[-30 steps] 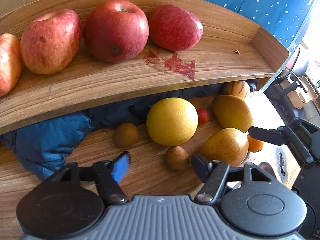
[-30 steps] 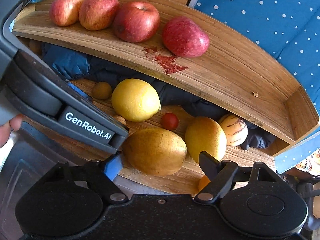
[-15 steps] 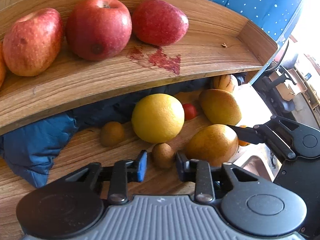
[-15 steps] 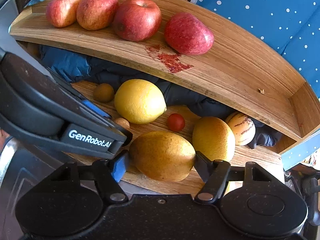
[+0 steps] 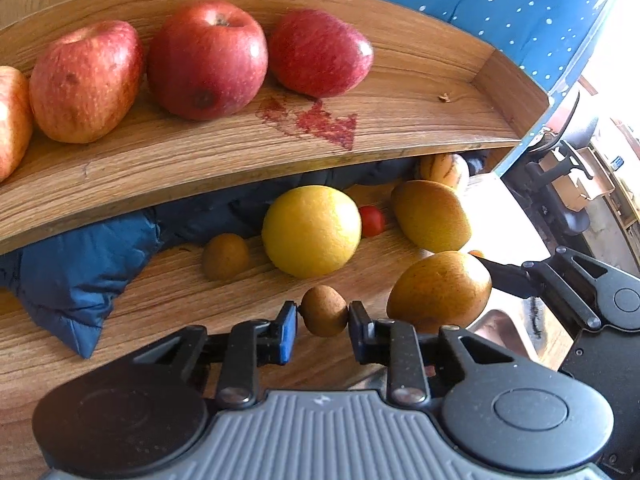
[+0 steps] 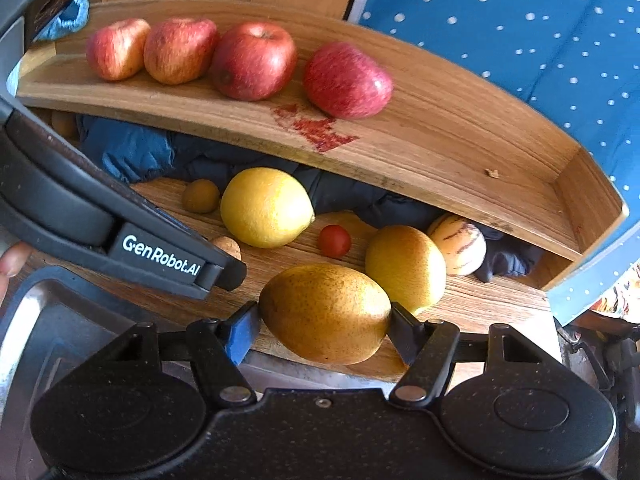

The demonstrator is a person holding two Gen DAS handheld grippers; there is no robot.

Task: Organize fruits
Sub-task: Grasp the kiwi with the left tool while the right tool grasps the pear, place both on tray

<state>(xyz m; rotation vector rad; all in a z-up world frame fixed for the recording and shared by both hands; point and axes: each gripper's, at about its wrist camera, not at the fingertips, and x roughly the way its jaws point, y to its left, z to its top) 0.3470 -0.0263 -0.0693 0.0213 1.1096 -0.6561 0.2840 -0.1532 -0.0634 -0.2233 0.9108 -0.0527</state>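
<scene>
Four red apples (image 6: 254, 66) sat in a row on the upper wooden shelf (image 6: 440, 148), toward its left; a red stain (image 6: 316, 130) marked the shelf near the rightmost apple. On the lower wooden surface (image 5: 172, 300): one big yellow citrus (image 6: 266, 208), one cherry tomato (image 6: 334, 241), one striped melon-like fruit (image 6: 460, 246) at far right under the shelf, two brown-yellow pears, two small brown kiwis clearly counted. Possibly one more small brown fruit at far left under the shelf in the right wrist view, too hidden to tell. Blue padded cloth (image 5: 76, 272) was bunched under the shelf, left side. Blue fabric with white dots (image 6: 520, 32) behind.

Left gripper (image 5: 323, 316) was narrowed onto one kiwi (image 5: 323, 311), both pads touching it. The other kiwi (image 5: 226, 256) lay free, just left of the citrus. Right gripper (image 6: 325, 326) was clamped on the near pear (image 6: 326, 314), pads on both ends. The second pear (image 6: 406, 268) lay just behind it, to the right, near the striped fruit.

Writing read: "GenRobot.AI", white on the left gripper's black body in the right wrist view. No other readable labels.
</scene>
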